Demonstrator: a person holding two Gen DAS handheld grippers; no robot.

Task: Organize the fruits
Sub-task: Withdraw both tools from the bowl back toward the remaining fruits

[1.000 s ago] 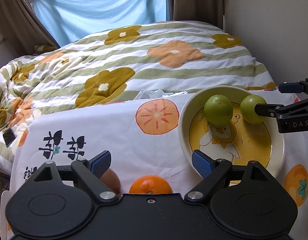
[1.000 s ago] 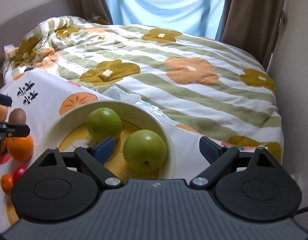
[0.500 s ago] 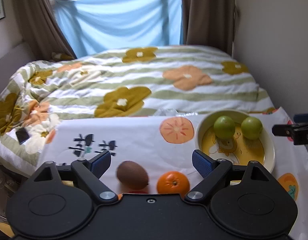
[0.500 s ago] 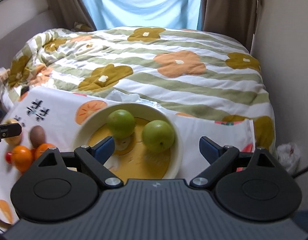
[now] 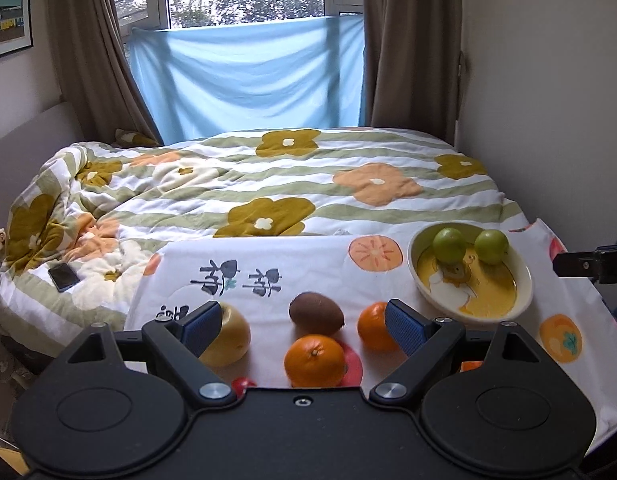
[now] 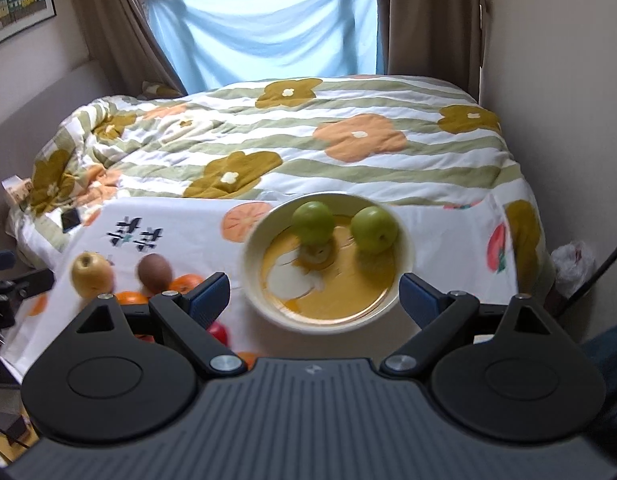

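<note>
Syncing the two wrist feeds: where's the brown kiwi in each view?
Left wrist: the kiwi lies low in the centre on the white printed cloth, between the blue pads, behind the nearest orange.
Right wrist: the kiwi is lower left, right of the yellow apple.
Shared landmark: the bowl with two green fruits, to the kiwi's right in both.

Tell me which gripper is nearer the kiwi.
Left. The left gripper hangs open just short of the kiwi; the right gripper sits open before the bowl.
</note>
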